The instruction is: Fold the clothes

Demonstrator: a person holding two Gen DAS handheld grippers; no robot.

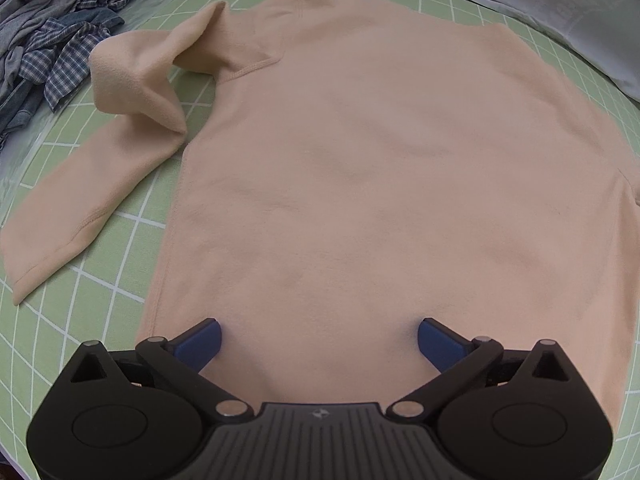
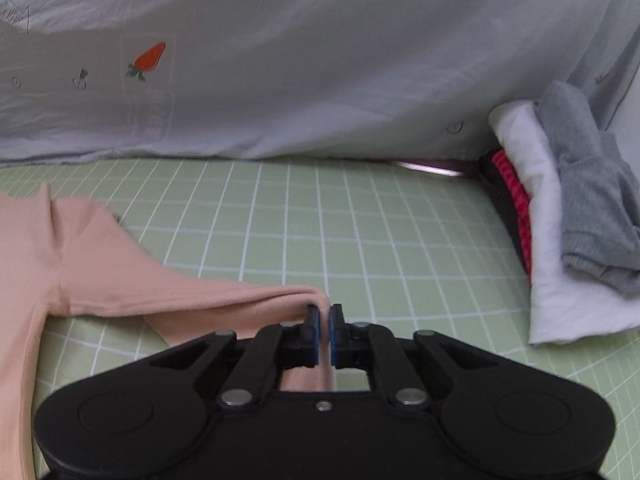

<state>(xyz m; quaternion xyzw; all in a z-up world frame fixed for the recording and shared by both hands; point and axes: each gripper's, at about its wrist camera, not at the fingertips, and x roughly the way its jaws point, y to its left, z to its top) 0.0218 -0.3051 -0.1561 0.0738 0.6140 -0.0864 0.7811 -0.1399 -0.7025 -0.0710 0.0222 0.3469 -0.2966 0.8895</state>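
A peach fleece sweater [image 1: 380,168] lies flat on the green grid mat [image 1: 100,276]. Its left sleeve [image 1: 120,120] is bent at the elbow and lies on the mat beside the body. My left gripper [image 1: 319,340] is open, its blue pads spread just above the sweater's lower hem. In the right wrist view my right gripper [image 2: 325,316] is shut on the sweater's other sleeve [image 2: 224,300], which stretches from the body [image 2: 24,264] to the jaws, lifted a little off the mat.
A heap of plaid and denim clothes [image 1: 52,32] lies at the mat's far left. A pale grey sheet with a carrot print [image 2: 150,58] borders the far edge. A stack of folded clothes, grey on white [image 2: 576,208], sits at the right.
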